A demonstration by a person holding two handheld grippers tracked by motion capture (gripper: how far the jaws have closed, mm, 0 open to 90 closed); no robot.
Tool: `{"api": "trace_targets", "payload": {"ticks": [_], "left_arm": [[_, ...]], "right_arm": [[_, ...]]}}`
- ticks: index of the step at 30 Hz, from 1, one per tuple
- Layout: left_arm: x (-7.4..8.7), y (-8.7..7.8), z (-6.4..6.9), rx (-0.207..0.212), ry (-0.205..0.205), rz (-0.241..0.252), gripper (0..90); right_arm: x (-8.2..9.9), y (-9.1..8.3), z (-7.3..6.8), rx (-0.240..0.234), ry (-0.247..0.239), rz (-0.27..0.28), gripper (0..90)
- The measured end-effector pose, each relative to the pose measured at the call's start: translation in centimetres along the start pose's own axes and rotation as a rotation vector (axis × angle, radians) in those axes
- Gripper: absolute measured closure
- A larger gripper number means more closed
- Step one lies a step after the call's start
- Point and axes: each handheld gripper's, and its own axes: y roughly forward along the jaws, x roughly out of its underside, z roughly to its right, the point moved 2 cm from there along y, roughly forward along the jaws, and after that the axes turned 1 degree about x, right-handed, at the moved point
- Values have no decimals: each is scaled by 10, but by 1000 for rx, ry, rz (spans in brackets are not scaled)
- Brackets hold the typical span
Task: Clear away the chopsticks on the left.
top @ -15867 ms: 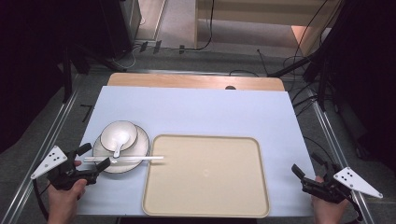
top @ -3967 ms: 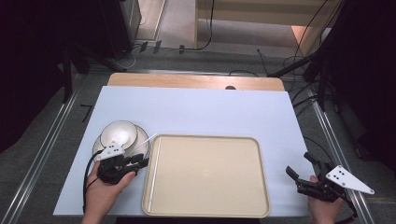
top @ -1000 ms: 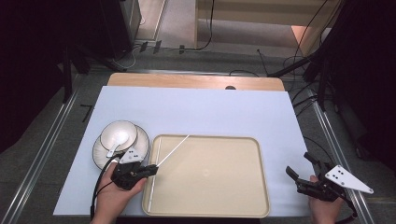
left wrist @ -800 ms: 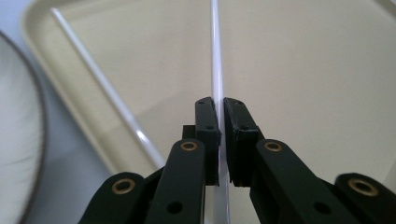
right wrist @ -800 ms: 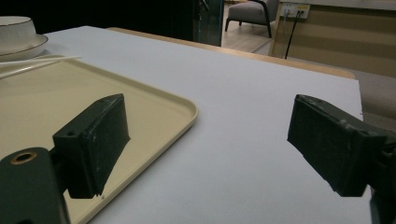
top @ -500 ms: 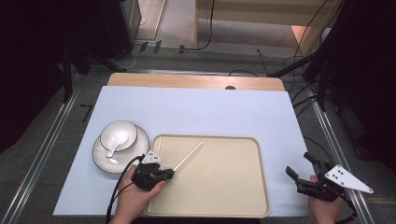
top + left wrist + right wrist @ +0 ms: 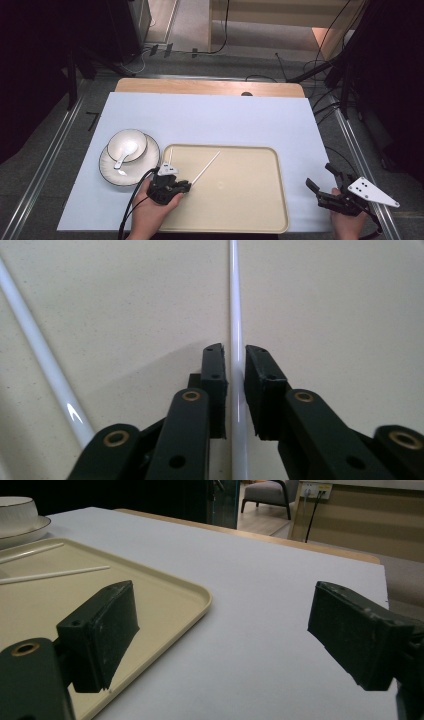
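Note:
My left gripper (image 7: 186, 186) lies low over the left part of the beige tray (image 7: 240, 205), shut on a thin white chopstick (image 7: 205, 167) whose far end points up and right across the tray. In the left gripper view the chopstick (image 7: 236, 300) runs straight between the two jaws. A second white chopstick (image 7: 35, 347) lies on the tray beside it, also seen near the tray's left rim (image 7: 170, 154). My right gripper (image 7: 319, 174) rests open near the table's front right corner, off the tray, with nothing between its jaws (image 7: 224, 600).
A white bowl (image 7: 131, 139) with a spoon (image 7: 122, 160) in it sits on a white plate (image 7: 107, 167) left of the tray. The pale blue table cover (image 7: 225, 120) stretches behind the tray. Cables and dark stands surround the table.
My left gripper has carried the chopstick from the plate rightward over the tray, and in the last half second edged a little farther right. The right gripper has stayed put.

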Motion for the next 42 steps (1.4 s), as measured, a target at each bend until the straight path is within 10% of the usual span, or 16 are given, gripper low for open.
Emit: {"api": "trace_targets", "payload": {"ticks": [24,32,42], "left_arm": [[18,-11,14,3,-56,22,823],[-8,-2,13,57,45,115,900],[-26,28,22,110,133,107,900]], "right_arm": [[0,-2,2,6,7,4,130],[0,1,1,0,5,2,130],[1,1,2,-1,9,-1,131]]}}
